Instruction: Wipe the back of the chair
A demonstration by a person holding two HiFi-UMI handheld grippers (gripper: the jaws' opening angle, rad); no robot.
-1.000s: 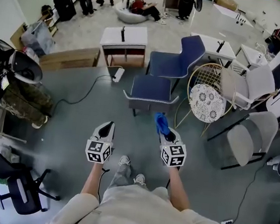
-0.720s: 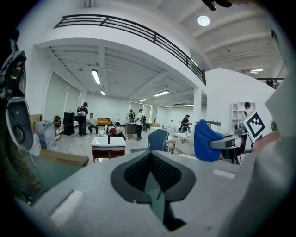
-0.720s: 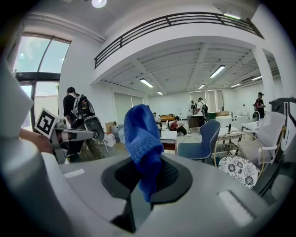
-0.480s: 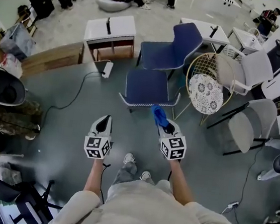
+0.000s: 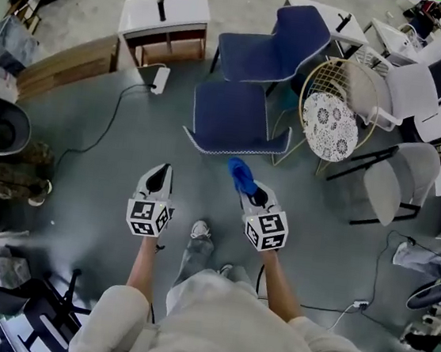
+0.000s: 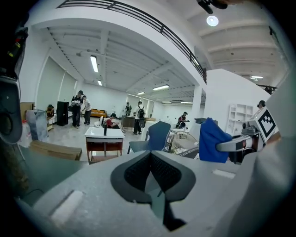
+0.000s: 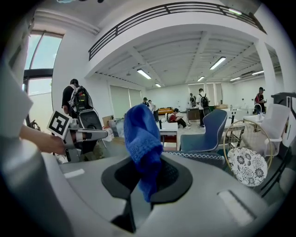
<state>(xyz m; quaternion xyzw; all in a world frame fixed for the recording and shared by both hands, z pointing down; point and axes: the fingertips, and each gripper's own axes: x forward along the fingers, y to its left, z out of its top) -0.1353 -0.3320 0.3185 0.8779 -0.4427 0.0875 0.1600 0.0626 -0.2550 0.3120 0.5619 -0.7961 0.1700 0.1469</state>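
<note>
**A:** R gripper doing what?
**B:** Clamping the blue cloth, which is sticking out toward 11 o'clock.
**A:** L gripper?
**B:** Jaws pressing together, nothing btwn them. It's hanging at 9 o'clock of the R one.
**A:** Chair?
**B:** Blue chair is sitting at 12 o'clock, near the cloth, not touching. Vs 1 s ago it's sitting higher in frame; gap prob. about the same.

No words, numbers, brand names or signs are legible on anything here.
</note>
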